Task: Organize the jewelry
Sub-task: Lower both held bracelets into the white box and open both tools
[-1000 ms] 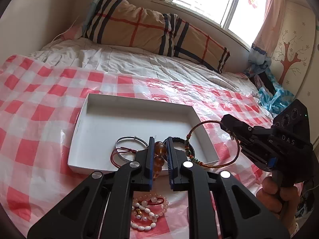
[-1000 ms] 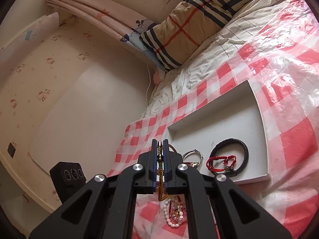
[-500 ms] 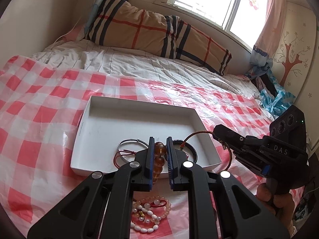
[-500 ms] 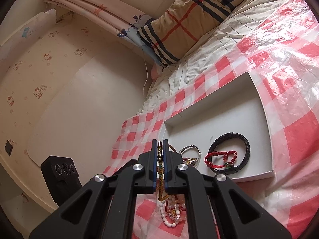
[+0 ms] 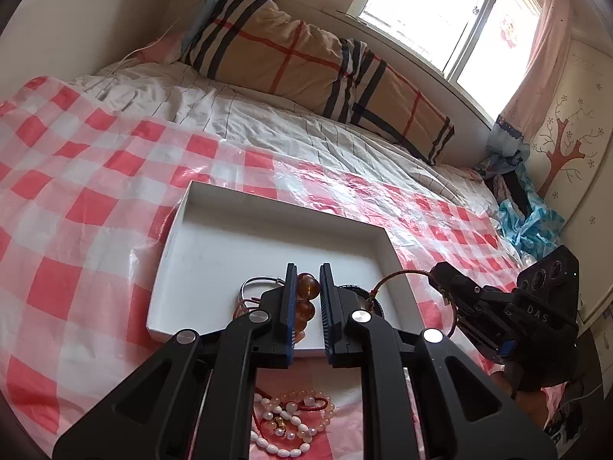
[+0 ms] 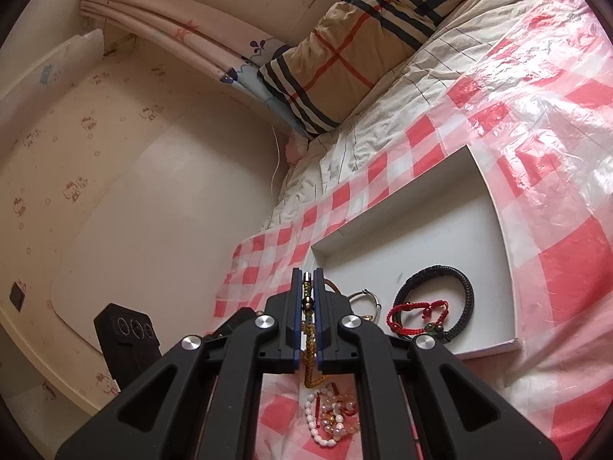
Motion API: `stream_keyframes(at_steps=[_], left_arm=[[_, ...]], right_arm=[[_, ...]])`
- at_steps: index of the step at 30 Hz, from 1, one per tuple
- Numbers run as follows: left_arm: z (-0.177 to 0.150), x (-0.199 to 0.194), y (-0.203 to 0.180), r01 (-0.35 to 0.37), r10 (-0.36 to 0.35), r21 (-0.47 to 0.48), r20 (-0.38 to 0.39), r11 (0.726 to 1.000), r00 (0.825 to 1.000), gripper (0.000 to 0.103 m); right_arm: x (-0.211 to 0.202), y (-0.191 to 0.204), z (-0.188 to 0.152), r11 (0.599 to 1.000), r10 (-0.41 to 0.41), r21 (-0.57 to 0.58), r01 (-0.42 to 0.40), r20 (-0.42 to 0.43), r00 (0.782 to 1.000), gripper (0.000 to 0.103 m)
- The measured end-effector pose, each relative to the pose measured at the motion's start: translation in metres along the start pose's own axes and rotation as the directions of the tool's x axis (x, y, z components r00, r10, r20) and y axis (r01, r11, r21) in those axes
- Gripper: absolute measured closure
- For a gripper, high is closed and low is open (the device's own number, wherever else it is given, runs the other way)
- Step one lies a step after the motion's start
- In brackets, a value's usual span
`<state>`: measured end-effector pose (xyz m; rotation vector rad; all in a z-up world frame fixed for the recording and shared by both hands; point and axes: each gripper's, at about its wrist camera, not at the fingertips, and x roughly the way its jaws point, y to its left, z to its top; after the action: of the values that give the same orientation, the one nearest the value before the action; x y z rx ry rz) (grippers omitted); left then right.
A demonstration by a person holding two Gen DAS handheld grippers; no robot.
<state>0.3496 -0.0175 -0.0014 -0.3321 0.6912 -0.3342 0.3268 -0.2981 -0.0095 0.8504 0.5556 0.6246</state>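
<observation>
A white tray lies on the red-checked plastic cover; it also shows in the right wrist view. My left gripper is shut on an amber bead bracelet above the tray's near edge. My right gripper is shut on a braided cord bracelet; its red-brown loop hangs over the tray's right corner in the left wrist view. In the tray lie a black braided bracelet, a red cord bracelet and a silver bangle. Pearl and bead bracelets lie in front of the tray.
A plaid pillow lies at the bed's far side under the window. White striped sheet lies beyond the cover. A wall runs along the bed's left. Blue cloth is heaped at the right.
Both grippers have moved lower and closer to the tray, still holding their bracelets. The right gripper with its cord loop now sits nearer the tray's right corner.
</observation>
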Motion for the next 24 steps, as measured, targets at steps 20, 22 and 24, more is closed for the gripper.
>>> stream_keyframes(at_steps=[20,22,24], left_arm=[[-0.003,0.014,0.036,-0.185,0.181,-0.079,-0.061,0.979,0.982,0.049],[-0.003,0.01,0.035,-0.204,0.201,-0.063,-0.055,0.977,0.978,0.047],[-0.004,0.006,0.033,-0.222,0.219,-0.045,-0.054,0.974,0.974,0.045]], right_arm=[[0.017,-0.029,-0.005,0.958,-0.284,0.017,0.285,-0.058,0.957,0.065],[0.019,-0.022,-0.006,0.958,-0.285,-0.01,0.285,-0.069,0.956,0.064],[0.022,-0.014,-0.008,0.959,-0.282,-0.052,0.278,-0.095,0.955,0.064]])
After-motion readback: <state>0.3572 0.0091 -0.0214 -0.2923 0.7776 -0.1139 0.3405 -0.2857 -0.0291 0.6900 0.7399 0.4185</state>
